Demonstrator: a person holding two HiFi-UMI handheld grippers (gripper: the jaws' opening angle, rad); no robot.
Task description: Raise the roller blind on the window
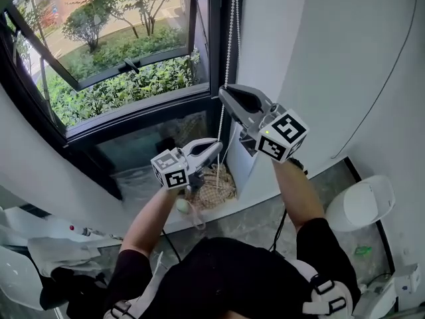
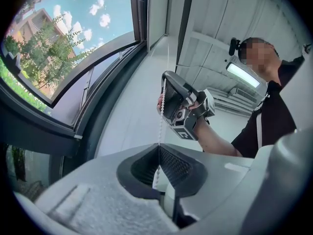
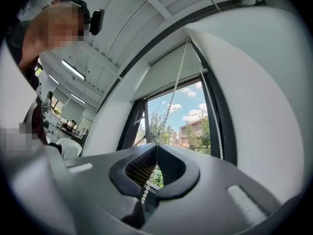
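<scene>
The scene is looked down on steeply from the person's head, so that the left claw [image 1: 216, 146], the right claw [image 1: 223, 92] and the lower part of the window [image 1: 119, 65] are taken in from above. The left gripper view is carried close behind its own jaws and is aimed upward along the bead chain [image 2: 161, 114] to the right claw, which is shared with the head view. The right gripper view is likewise pointed upward, toward the window's top and the roller blind [image 3: 164, 77]; the chain is shared by all three.
</scene>
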